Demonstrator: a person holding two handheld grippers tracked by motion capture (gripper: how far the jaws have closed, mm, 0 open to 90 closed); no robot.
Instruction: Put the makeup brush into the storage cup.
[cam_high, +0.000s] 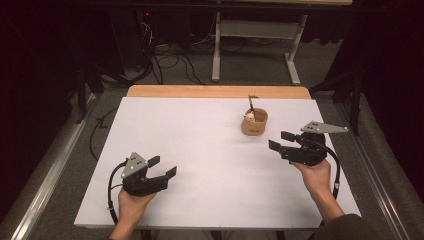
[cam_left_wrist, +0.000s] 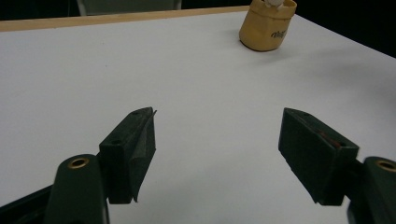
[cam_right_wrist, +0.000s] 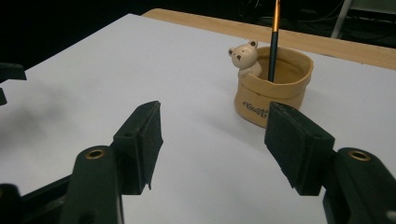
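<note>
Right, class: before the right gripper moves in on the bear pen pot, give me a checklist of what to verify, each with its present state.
1. Right gripper jaws open, nothing between them: ok.
2. Tan bear pen pot stands upright on the white table: ok.
3. Pen stands inside the pot, leaning on its rim: ok.
4. Bare table between the right gripper and the pot: ok.
5. Left gripper open, well apart from the pot: ok.
6. Whether the pot would tip when gripped: cannot tell.
</note>
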